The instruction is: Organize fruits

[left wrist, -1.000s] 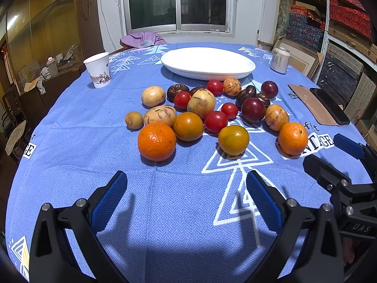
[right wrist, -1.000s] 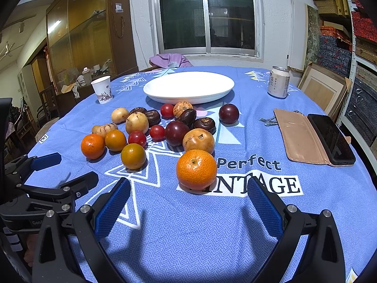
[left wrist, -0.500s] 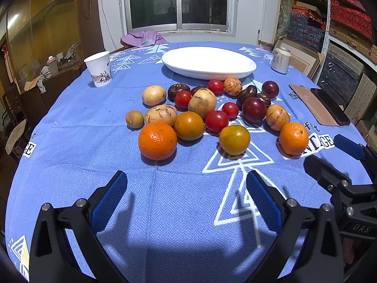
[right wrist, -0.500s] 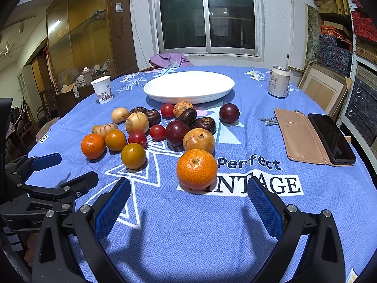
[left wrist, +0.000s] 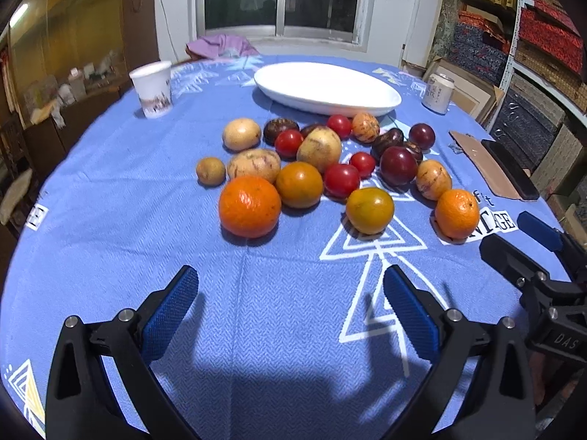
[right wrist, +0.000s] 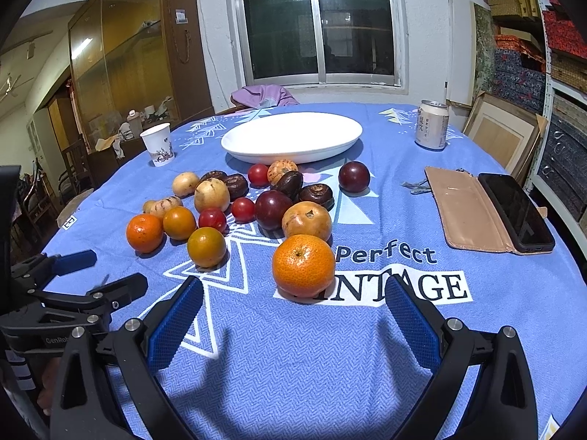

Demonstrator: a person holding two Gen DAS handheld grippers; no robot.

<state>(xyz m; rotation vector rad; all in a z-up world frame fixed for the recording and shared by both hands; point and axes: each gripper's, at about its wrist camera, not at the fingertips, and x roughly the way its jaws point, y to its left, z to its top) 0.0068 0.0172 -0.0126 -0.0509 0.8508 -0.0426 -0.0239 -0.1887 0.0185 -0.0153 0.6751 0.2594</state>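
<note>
Left wrist view: left claw (left wrist: 290,300) released, empty, above blue-clothed surface (left wrist: 110,220); fruits (left wrist: 323,168) clustered ahead, before empty white plate (left wrist: 326,88).

Right wrist view: right claw (right wrist: 293,311) released, empty; orange (right wrist: 303,264) just beyond its tips.

On the worktop (left wrist: 110,242): twenty fruits in seven kinds.

- bright oranges (left wrist: 249,205), two
- duller orange-green citrus (left wrist: 369,209), two
- red tomatoes (left wrist: 341,179), four
- dark purple plums (left wrist: 398,165), two
- dark brown wrinkled fruits (right wrist: 317,196), four
- pale yellow fruits (left wrist: 319,148), four, one of them much smaller
- orange striped fruits (left wrist: 433,179), two

Other items, one of each: white oval dish (right wrist: 293,135), paper cup (left wrist: 152,88), drink can (right wrist: 432,124), phone (right wrist: 517,212) in an open wallet case (right wrist: 462,209).
</note>
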